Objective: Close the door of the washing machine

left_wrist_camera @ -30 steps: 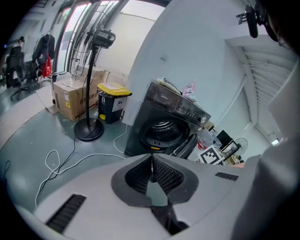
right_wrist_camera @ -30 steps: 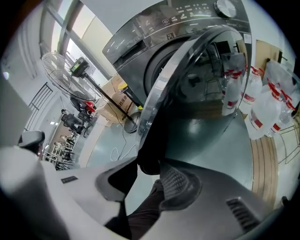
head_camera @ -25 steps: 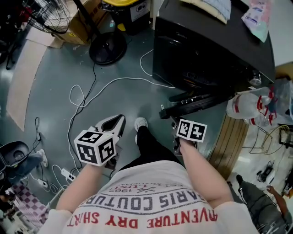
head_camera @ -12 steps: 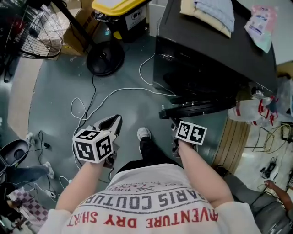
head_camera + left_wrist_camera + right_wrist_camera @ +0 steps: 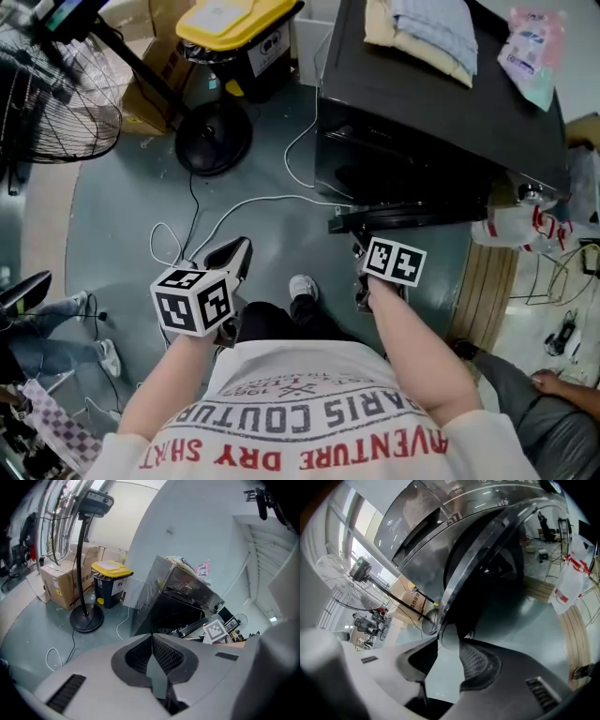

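My right claw point(image 5: 446, 644) gripped the door point(image 5: 487, 564) edge | washing machine point(image 5: 441, 103) lay just ahead | left claw point(image 5: 151, 641) clenched, empty, farther off.

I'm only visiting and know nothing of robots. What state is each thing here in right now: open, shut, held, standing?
washing machine door: partly open, not latched.
right tongs: closed on the door's rim.
left tongs: shut, empty.
yellow-lidded bin: lid down.
standing fan: upright; whether it is running cannot be told.
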Action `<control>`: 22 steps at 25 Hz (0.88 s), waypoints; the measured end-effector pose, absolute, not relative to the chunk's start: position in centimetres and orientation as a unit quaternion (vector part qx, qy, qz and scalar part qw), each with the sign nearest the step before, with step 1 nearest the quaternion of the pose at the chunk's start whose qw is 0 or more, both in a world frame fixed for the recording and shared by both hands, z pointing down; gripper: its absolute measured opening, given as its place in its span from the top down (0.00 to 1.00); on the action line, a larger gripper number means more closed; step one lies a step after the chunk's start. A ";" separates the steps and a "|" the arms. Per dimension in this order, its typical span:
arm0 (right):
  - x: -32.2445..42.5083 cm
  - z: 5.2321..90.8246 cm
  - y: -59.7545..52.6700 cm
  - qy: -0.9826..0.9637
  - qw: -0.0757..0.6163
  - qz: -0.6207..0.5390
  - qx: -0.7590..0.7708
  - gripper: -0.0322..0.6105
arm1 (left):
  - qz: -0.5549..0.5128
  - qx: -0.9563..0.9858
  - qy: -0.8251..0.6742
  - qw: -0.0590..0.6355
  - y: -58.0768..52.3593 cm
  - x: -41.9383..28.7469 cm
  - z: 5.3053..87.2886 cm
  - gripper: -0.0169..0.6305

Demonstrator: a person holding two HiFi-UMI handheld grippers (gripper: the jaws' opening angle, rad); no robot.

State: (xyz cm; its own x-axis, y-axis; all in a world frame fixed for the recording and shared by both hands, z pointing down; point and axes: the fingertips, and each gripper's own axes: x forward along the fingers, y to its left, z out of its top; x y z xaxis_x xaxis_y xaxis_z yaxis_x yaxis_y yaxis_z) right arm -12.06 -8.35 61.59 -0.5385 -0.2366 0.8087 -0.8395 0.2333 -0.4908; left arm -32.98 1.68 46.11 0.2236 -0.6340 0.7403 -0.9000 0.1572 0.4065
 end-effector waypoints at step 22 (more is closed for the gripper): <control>-14.4 62.2 -17.0 -0.733 0.312 0.427 0.429 0.88 | 0.198 0.665 -0.545 0.471 -5.1 -37.4 49.4 0.92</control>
State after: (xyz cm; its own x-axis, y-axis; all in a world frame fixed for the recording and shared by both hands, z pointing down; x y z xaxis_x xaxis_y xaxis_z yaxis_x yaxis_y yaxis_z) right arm -14.44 -16.97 62.16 -0.4384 -0.3620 0.8226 -0.8942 0.2681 -0.3586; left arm -37.42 -5.12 49.37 0.3278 -0.5375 0.7769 -0.9113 0.0368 0.4100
